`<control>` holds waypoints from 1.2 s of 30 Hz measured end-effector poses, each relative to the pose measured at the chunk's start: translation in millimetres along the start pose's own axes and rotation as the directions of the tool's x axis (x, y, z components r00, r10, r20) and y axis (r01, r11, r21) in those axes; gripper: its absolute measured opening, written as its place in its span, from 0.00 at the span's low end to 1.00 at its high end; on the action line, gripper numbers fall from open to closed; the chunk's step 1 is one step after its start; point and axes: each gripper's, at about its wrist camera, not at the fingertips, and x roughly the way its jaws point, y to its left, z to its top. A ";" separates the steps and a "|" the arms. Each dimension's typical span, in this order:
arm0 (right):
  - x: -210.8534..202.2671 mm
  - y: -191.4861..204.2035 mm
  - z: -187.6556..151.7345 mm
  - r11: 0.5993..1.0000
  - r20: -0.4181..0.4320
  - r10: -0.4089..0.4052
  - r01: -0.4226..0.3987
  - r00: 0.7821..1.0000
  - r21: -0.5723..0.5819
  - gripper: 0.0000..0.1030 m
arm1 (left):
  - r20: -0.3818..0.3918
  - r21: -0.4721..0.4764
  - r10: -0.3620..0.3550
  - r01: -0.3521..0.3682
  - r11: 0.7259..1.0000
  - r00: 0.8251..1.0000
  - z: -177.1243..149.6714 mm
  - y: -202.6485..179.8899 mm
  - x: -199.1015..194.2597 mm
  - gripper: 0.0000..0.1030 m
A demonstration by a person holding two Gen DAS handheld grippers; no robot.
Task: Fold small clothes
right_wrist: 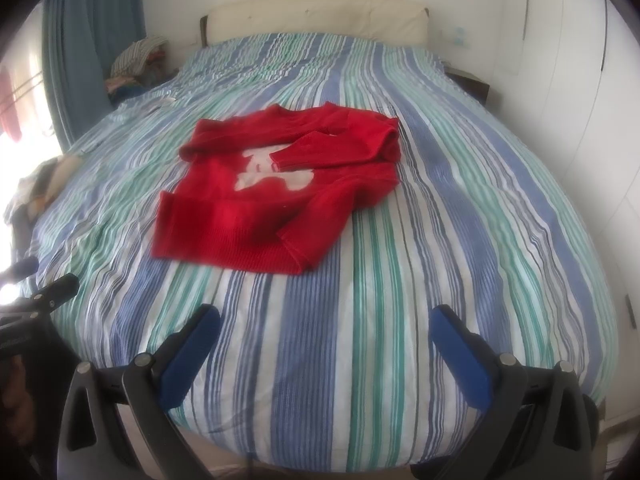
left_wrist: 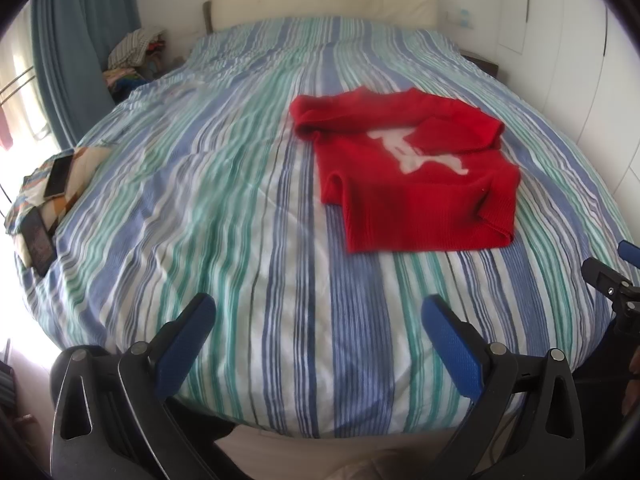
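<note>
A small red knitted sweater (left_wrist: 404, 176) with a white figure on its front lies on the striped bed cover (left_wrist: 240, 200), with both sleeves folded across the body. It also shows in the right wrist view (right_wrist: 276, 184). My left gripper (left_wrist: 318, 312) is open and empty above the near edge of the bed, well short of the sweater. My right gripper (right_wrist: 326, 322) is open and empty, also at the near edge. The right gripper's tip shows at the right edge of the left wrist view (left_wrist: 608, 276).
Two phones (left_wrist: 58, 178) lie on a patterned cloth at the bed's left edge. A heap of clothes (left_wrist: 136, 54) sits by the blue curtain (left_wrist: 76, 40). A cream headboard (right_wrist: 320, 20) stands at the far end. A dark nightstand (right_wrist: 468, 80) is at the right.
</note>
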 end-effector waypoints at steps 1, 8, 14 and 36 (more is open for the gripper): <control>-0.1 0.2 -0.3 1.000 -0.001 0.001 -0.001 1.000 0.000 1.00 | 0.001 0.000 0.001 -0.001 1.000 1.000 0.4 0.0 -0.1 1.00; -0.2 0.4 -0.4 1.000 0.000 0.001 -0.001 1.000 0.000 1.00 | 0.001 -0.001 0.000 0.000 1.000 1.000 1.1 -0.1 -0.2 1.00; -0.8 0.2 -1.7 1.000 0.001 0.002 -0.002 1.000 0.004 1.00 | 0.000 -0.001 0.001 -0.001 1.000 1.000 0.6 0.5 -0.5 1.00; -3.7 -4.0 -2.9 1.000 -0.004 0.003 -0.003 1.000 0.012 1.00 | -0.024 0.012 0.032 -0.031 0.999 0.999 0.7 -3.4 -1.5 1.00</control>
